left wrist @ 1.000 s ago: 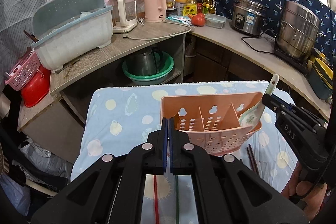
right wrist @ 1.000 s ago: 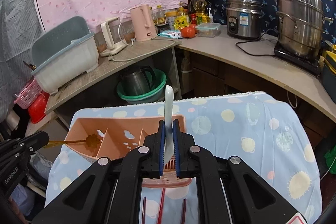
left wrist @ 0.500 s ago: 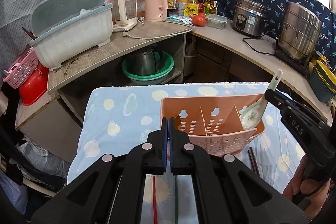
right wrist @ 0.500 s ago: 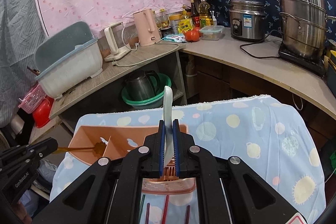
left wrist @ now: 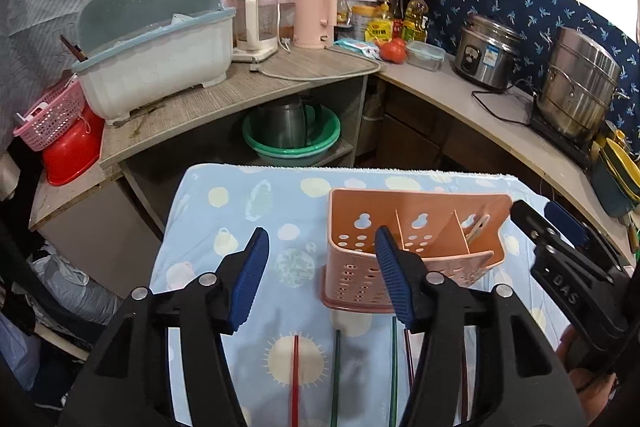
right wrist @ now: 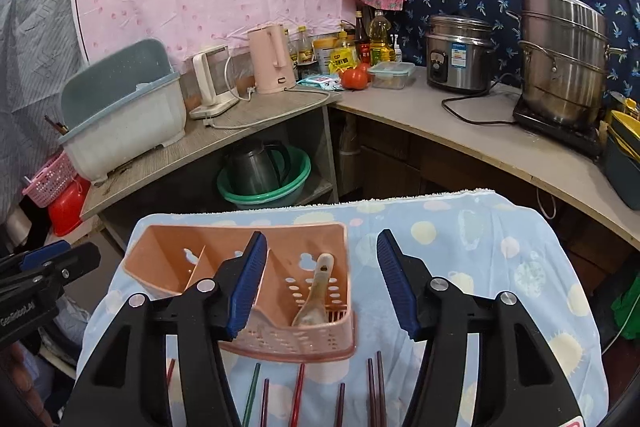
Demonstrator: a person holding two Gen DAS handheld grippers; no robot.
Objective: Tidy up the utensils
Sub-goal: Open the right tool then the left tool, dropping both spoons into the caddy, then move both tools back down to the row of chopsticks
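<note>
An orange slotted utensil caddy stands on the blue spotted cloth. A white ceramic spoon lies in its right compartment, bowl down. My right gripper hangs above that compartment, its jaws opening, with nothing pressed between the pads. My left gripper is at the caddy's left end, its jaws also opening and empty. Several chopsticks, among them red and green, lie on the cloth in front of the caddy.
The cloth-covered table ends just behind the caddy. Beyond it runs a corner counter with a dish-drainer box, kettles, a rice cooker and a steel steamer pot. A green basin sits on the lower shelf.
Both grippers went from shut to open. The spoon left my right gripper and dropped into the caddy's right compartment. The thin brown utensil held by the left gripper over the caddy is out of sight.
</note>
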